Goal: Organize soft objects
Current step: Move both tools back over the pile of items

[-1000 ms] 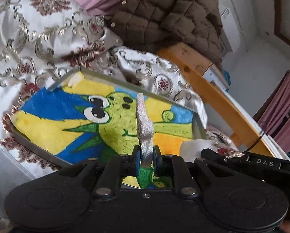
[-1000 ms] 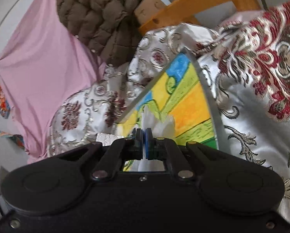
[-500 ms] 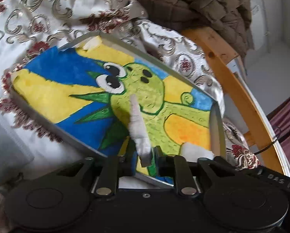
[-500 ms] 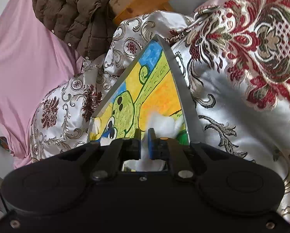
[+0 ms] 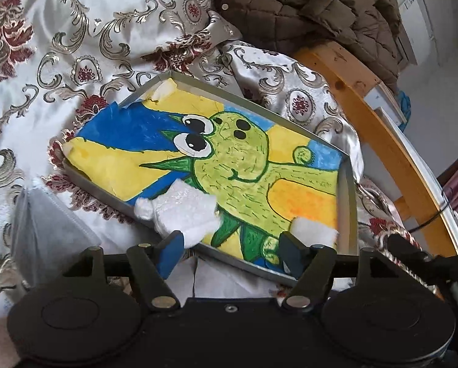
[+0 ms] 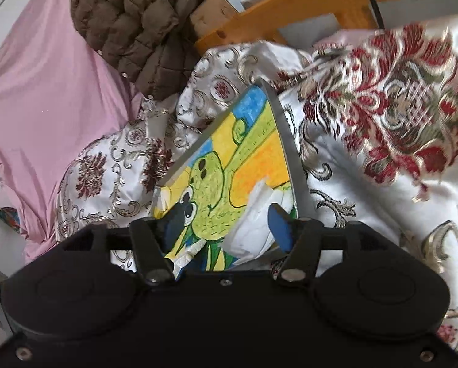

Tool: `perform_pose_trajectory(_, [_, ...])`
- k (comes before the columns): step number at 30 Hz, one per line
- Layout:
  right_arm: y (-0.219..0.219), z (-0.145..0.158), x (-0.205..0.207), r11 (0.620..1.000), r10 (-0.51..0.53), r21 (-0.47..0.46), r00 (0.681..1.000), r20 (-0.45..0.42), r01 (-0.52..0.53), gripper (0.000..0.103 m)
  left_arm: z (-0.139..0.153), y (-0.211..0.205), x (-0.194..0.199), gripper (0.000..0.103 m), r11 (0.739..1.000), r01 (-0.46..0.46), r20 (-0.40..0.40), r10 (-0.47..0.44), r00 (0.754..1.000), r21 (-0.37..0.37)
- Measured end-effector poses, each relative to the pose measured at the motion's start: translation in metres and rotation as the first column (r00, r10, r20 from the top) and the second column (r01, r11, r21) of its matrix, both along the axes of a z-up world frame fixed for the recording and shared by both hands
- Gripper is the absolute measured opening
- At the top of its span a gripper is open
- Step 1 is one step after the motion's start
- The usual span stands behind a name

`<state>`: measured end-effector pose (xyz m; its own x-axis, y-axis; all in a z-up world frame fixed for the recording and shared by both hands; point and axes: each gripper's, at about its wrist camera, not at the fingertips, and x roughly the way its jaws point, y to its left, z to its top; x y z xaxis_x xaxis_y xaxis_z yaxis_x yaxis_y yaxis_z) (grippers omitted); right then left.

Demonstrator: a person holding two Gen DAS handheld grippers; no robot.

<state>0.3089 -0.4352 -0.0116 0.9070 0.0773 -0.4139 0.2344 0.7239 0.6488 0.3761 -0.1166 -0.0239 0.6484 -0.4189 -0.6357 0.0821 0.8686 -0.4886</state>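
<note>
A shallow metal tray [image 5: 347, 202] lined with a green cartoon-creature drawing lies on the quilt. A white fluffy piece [image 5: 182, 211] rests on the tray's near edge, just ahead of my left gripper's [image 5: 230, 251] left blue pad. The left jaws are opening and nothing is pressed between them. A second white soft piece [image 5: 313, 230] lies in the tray's near right corner. In the right wrist view that piece [image 6: 253, 227] lies between the opening jaws of my right gripper [image 6: 227, 225], leaning by the right pad [image 6: 279, 224], not squeezed. The tray's rim [image 6: 287, 141] runs up the middle.
A white satin quilt [image 5: 90, 46] with red and silver flowers covers the bed around the tray. A brown quilted jacket [image 5: 305, 3] lies at the back, pink cloth [image 6: 44, 92] beside it. A wooden bed rail [image 5: 367, 101] runs on the right, grey cloth [image 5: 44, 230] lies near left.
Both grippers have gone from shut to wide apart and let go of their white pieces, which now lie on the tray. The left piece has dropped from upright to flat.
</note>
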Motion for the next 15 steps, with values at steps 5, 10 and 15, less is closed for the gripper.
perform_pose_trajectory(5, [0.005,0.009,-0.027,0.999,0.019,-0.05,0.999,0.05,-0.016,0.089,0.016,0.006,-0.023,0.074,1.0,0.014,0.028,-0.014,0.999,0.026])
perform_pose_trajectory(10, [0.015,0.016,-0.056,0.99,0.048,-0.137,0.988,0.148,-0.028,0.102,0.034,0.018,-0.058,0.082,0.999,0.011,0.131,-0.017,0.991,0.047])
perform_pose_trajectory(15, [0.027,0.023,-0.091,0.965,0.082,-0.262,0.971,0.223,-0.021,0.102,0.058,0.031,-0.101,0.092,0.997,0.0,0.273,-0.022,0.962,0.081])
